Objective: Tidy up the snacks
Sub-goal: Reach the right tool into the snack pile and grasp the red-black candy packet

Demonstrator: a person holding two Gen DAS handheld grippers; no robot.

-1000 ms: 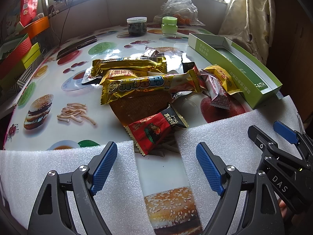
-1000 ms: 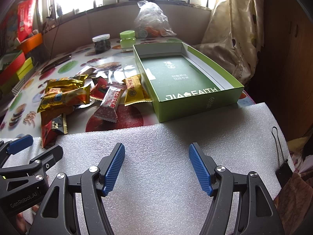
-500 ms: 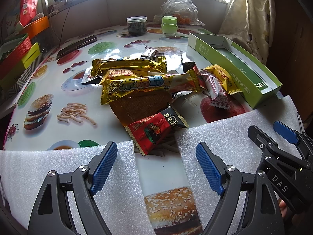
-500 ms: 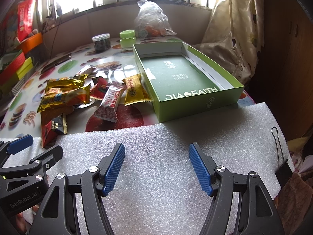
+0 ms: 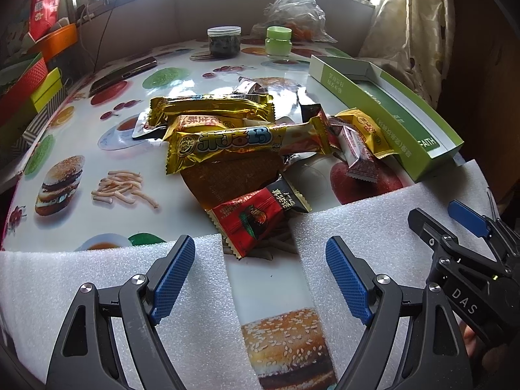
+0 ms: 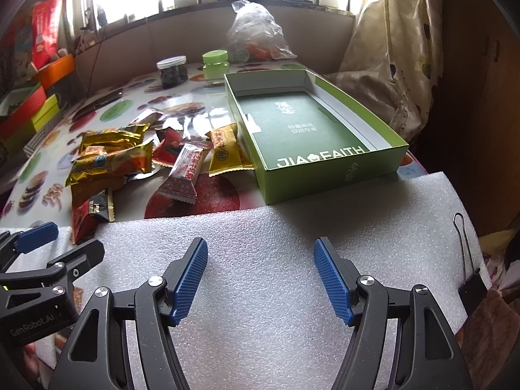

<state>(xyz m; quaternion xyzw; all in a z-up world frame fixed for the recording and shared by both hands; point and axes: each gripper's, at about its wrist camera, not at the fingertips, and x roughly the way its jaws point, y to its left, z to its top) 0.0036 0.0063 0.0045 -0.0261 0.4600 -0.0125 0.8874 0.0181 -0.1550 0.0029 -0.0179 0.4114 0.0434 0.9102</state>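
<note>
A pile of snack packets lies mid-table: a long gold bar, a red packet nearest me, a white-red candy and a yellow packet. The pile also shows in the right wrist view. An open green box stands empty at the right, also seen in the left wrist view. My left gripper is open and empty, just short of the red packet. My right gripper is open and empty over white foam, short of the box.
White foam sheets cover the table's near edge. Two jars and a plastic bag stand at the back. A phone and coloured boxes lie at the left. A binder clip sits at the right edge.
</note>
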